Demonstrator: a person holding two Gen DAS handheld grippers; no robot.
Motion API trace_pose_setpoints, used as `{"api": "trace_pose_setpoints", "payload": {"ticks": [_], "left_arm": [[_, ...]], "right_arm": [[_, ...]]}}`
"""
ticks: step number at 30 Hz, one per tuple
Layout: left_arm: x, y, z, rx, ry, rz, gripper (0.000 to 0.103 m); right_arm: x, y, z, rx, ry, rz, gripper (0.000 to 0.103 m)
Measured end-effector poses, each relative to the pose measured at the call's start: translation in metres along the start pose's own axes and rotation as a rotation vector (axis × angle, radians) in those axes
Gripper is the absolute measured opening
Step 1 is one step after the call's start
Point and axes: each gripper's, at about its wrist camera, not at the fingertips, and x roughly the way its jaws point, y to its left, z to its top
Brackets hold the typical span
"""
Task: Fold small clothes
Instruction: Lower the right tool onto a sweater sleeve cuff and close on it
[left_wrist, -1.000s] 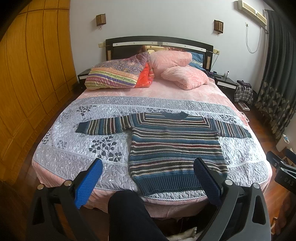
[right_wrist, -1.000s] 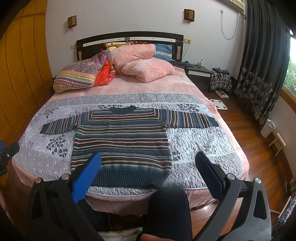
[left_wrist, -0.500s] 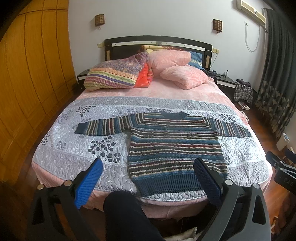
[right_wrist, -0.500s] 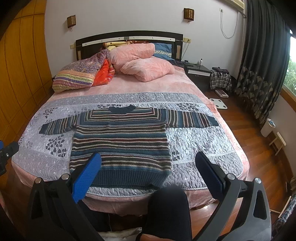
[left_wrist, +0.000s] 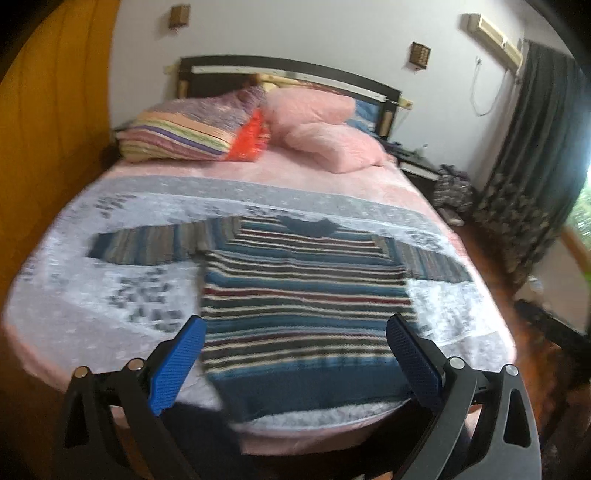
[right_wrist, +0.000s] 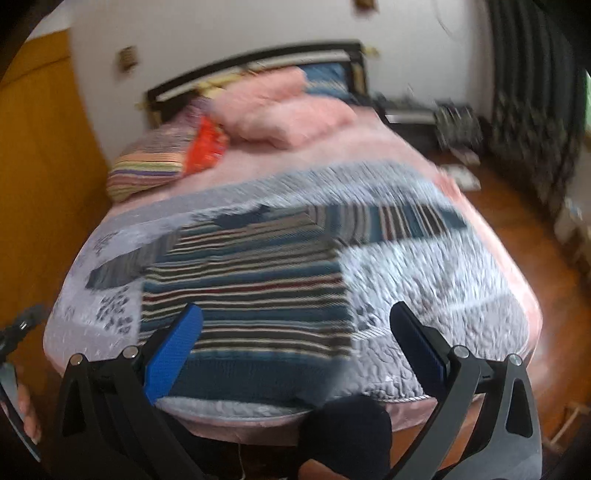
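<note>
Sweater (left_wrist: 303, 295) lies flat and fully spread on the bed (left_wrist: 92, 302), sleeves out, ahead of both sets of fingers. Left gripper (left_wrist: 295, 354) and right gripper (right_wrist: 295, 343) are spread wide, holding nothing. No fold made; all folding remains.

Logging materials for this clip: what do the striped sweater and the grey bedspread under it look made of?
Striped sweater: looks like chunky knitted yarn, matte, with a ribbed dark blue hem; fibre cannot be told. Grey bedspread: seems a quilted fabric with slight sheen, judging by its puckered stitch pattern, though both views are blurred.
</note>
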Motion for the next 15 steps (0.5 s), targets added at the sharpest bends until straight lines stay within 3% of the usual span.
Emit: {"api": "trace_pose_setpoints", "payload": {"ticks": [4, 9, 10, 13, 15], "left_arm": [[0.046, 0.015, 0.005, -0.078, -0.043, -0.133, 0.099], [0.112, 0.022, 0.017, -0.109, 0.052, -0.131, 0.099], [0.122, 0.023, 0.017, -0.113, 0.071, -0.125, 0.099], [0.15, 0.026, 0.019, -0.136, 0.111, -0.115, 0.099], [0.163, 0.029, 0.019, -0.15, 0.119, -0.116, 0.099]], "right_arm": [[0.057, -0.086, 0.018, 0.199, 0.05, -0.01, 0.1], [0.123, -0.184, 0.034, 0.444, 0.059, -0.005, 0.099], [0.142, -0.21, 0.038, 0.51, 0.068, 0.0, 0.095], [0.179, -0.258, 0.04, 0.658, 0.093, 0.029, 0.069], [0.213, -0.297, 0.04, 0.779, 0.122, 0.057, 0.065]]}}
